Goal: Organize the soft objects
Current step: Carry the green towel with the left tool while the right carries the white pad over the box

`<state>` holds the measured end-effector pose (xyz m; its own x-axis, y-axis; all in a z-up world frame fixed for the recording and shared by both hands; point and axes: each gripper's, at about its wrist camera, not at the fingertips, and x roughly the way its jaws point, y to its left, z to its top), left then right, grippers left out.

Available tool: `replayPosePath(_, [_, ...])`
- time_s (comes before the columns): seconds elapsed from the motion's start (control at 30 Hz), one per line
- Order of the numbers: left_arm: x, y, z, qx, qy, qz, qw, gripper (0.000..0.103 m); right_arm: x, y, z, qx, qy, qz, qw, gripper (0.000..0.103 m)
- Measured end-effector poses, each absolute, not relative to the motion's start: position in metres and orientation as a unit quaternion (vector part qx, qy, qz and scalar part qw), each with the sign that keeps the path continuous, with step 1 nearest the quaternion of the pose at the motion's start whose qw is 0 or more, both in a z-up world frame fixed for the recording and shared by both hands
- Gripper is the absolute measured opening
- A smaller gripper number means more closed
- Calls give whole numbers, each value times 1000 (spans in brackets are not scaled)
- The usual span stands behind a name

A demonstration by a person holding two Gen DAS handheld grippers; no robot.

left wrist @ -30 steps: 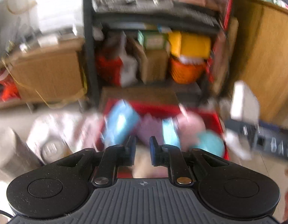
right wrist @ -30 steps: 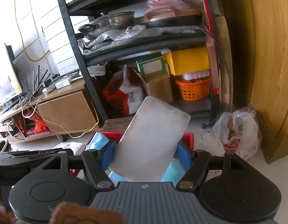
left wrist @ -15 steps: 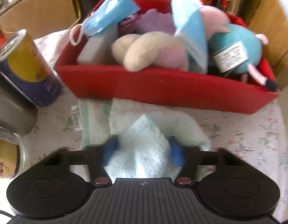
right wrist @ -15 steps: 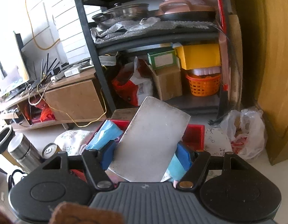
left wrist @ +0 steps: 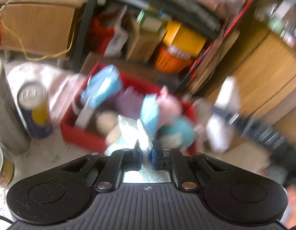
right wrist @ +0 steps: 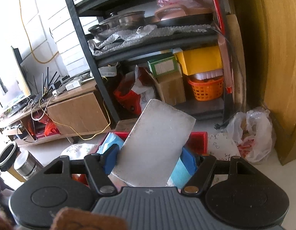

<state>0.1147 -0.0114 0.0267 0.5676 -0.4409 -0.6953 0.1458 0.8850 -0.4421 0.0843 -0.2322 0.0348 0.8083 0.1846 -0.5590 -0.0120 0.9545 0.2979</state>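
A pale towel (left wrist: 137, 132) is pinched between the fingers of the left gripper (left wrist: 146, 151), whose jaws stand narrow with the cloth bunched up between them. The left wrist view is blurred and tilted; the gripper points toward a red bin (left wrist: 78, 132) holding a pink and teal plush toy (left wrist: 173, 118), a blue face mask (left wrist: 102, 90) and other soft things. A can (left wrist: 35, 105) stands on the table left of the bin. The right gripper (right wrist: 150, 159) is held level above the bin (right wrist: 198, 140), its jaws wide around a grey sponge block (right wrist: 155, 145) that leans up and to the right between the blue pads (right wrist: 109, 159). Beyond stands a dark shelf (right wrist: 148, 46) with an orange basket (right wrist: 206, 89).
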Motion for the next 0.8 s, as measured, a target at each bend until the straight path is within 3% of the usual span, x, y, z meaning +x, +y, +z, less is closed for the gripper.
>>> replayPosePath(0.2, [125, -15, 86, -196, 344, -166, 903, 6, 87, -237, 40, 156, 295, 49, 941, 42])
replayPosePath(0.47, [156, -37, 123, -150, 314, -164, 923, 6, 102, -254, 53, 178, 273, 38, 945, 42])
replayPosePath(0.8, [189, -62, 67, -101, 361, -136, 917, 9, 140, -248, 23, 146, 312, 33, 938, 42])
